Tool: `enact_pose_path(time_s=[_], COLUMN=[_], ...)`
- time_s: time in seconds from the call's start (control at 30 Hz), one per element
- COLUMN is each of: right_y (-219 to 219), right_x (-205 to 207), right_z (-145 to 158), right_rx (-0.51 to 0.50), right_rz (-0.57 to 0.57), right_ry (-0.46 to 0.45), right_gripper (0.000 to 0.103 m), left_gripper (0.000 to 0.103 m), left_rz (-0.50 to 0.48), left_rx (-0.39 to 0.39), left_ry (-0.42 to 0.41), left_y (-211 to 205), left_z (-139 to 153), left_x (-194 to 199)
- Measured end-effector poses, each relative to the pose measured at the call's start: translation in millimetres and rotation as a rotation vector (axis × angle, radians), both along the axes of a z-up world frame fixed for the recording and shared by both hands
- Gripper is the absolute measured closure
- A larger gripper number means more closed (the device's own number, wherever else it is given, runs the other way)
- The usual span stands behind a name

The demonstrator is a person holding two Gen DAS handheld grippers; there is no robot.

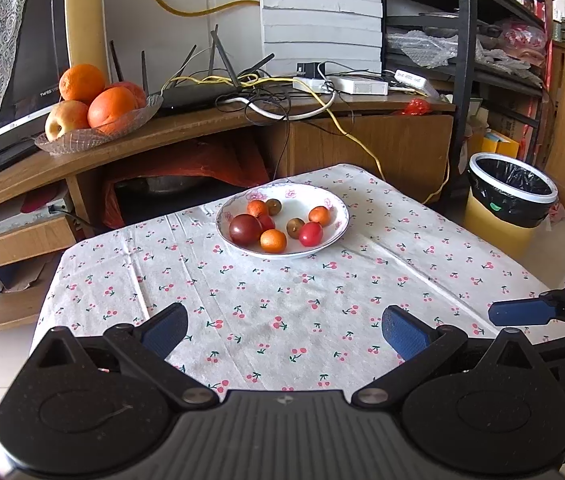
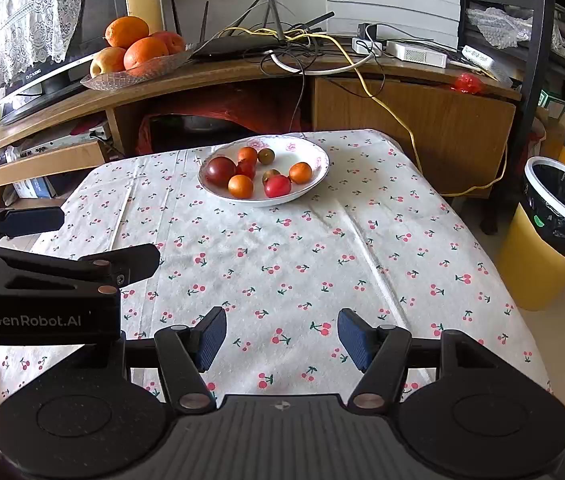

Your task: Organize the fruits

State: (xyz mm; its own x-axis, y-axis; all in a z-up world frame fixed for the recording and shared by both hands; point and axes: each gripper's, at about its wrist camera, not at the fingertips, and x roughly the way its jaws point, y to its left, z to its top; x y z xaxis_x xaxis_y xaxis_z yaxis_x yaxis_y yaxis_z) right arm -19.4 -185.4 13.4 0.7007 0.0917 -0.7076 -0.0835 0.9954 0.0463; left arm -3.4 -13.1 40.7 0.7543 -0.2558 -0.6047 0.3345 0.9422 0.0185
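Note:
A white floral bowl (image 1: pixel 334 204) (image 2: pixel 316 152) sits at the far side of the cherry-print table. It holds several small fruits: a dark red tomato (image 1: pixel 243 229) (image 2: pixel 220 171), small oranges (image 1: pixel 273 240) (image 2: pixel 240 186), a red tomato (image 1: pixel 310 234) (image 2: pixel 277 186) and brownish-green fruits (image 1: pixel 295 227). My left gripper (image 1: pixel 284 330) is open and empty over the near table edge. It also shows at the left of the right wrist view (image 2: pixel 82 240). My right gripper (image 2: pixel 281 336) is open and empty, well short of the bowl. One of its fingers (image 1: pixel 522 312) shows in the left wrist view.
A glass dish (image 1: pixel 82 138) (image 2: pixel 122 78) of large oranges and an apple stands on the wooden shelf behind, beside a router and tangled cables (image 1: pixel 242 88). A yellow bin with a black liner (image 1: pixel 510 200) (image 2: pixel 554 232) stands right of the table.

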Motion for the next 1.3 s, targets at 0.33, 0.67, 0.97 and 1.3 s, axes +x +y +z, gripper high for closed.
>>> enact_pose_path(time_s=[0.33,0.67,0.97,1.3], right_y=[-2,-4,-4,-5], right_x=[-2,0,2,2], right_z=[1,-1,-5,-6], right_rx=[0.006,0.011,0.013,0.014], right_rz=[-0.011,-0.02,-0.02,-0.021], right_ry=[-0.008,-0.004,0.005,0.008], right_gripper=[0.045,0.044,0.043,0.041], left_gripper=[0.0,0.0,0.0,0.0], left_rz=[0.035,0.037,0.074,0.077], left_rx=[0.028,-0.022,-0.03,-0.031], left_ry=[-0.057,0.024,0.043,0.044], left_y=[1,7,10,11], left_z=[2,-5,-10,-11], left_x=[-3,4,10,10])
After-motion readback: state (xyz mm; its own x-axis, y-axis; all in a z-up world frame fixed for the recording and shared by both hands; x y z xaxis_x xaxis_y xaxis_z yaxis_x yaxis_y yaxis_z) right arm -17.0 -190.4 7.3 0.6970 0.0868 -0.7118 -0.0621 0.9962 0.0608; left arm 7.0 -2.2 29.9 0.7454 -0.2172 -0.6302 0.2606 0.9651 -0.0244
